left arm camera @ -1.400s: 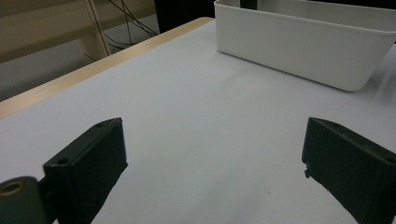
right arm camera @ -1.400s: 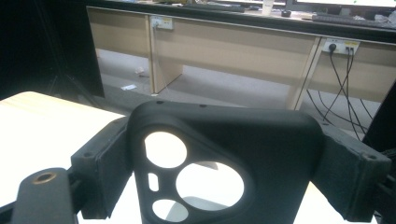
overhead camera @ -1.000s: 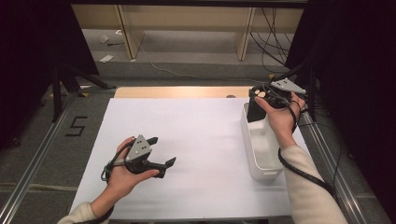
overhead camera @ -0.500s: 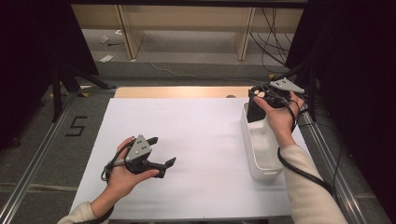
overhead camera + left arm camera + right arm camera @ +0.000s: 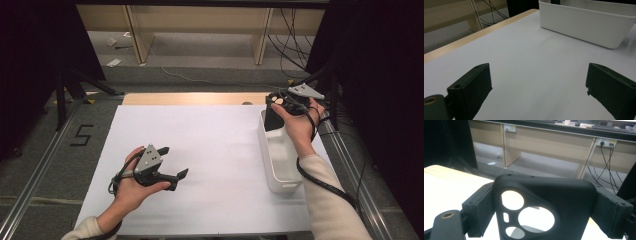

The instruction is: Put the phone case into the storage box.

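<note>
A black phone case (image 5: 574, 202) with round camera cut-outs stands upright between the jaws of my right gripper (image 5: 547, 211), which is shut on its two side edges. In the high view the right gripper (image 5: 276, 105) holds the phone case (image 5: 272, 120) over the far end of a white bin (image 5: 280, 185), the case's lower edge down inside it. My left gripper (image 5: 173, 161) rests open in the hand low over the white sheet, near the front left. In the left gripper view the left gripper (image 5: 539, 90) has its jaws wide apart with bare sheet between them, and the white bin (image 5: 584, 22) lies ahead.
A white sheet (image 5: 210, 145) covers the table, with a strip of wood (image 5: 190, 98) showing at the far edge. Metal rails (image 5: 35, 175) run along both sides. Cables (image 5: 295, 30) and desk legs stand on the floor beyond.
</note>
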`<state>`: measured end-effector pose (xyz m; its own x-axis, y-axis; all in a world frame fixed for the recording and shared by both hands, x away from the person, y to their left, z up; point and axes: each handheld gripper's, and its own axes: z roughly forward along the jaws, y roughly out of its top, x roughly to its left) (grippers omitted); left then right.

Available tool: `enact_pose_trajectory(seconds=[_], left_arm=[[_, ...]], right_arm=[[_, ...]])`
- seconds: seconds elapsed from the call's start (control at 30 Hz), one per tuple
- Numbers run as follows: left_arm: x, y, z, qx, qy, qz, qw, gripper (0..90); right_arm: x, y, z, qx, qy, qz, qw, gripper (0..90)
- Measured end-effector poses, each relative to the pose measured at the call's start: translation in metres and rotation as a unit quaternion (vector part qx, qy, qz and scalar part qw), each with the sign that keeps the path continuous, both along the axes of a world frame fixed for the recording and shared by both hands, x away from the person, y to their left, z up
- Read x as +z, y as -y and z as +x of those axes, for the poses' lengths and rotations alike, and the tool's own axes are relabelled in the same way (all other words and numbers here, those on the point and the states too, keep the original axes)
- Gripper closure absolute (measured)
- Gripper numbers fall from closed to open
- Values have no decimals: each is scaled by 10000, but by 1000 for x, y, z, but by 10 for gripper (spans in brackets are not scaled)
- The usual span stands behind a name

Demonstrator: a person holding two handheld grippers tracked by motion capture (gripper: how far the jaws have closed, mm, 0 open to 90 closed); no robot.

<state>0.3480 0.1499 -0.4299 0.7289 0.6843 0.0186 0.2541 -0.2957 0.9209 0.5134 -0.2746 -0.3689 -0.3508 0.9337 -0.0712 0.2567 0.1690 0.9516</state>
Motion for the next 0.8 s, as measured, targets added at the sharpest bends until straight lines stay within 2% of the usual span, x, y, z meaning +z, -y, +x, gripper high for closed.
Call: enact_pose_trajectory(seconds=[0.8], left_arm=[[0, 0, 0, -1, -15, -12, 10000, 59]], right_arm=[[-6, -2, 6, -32, -56, -112, 9999, 156]])
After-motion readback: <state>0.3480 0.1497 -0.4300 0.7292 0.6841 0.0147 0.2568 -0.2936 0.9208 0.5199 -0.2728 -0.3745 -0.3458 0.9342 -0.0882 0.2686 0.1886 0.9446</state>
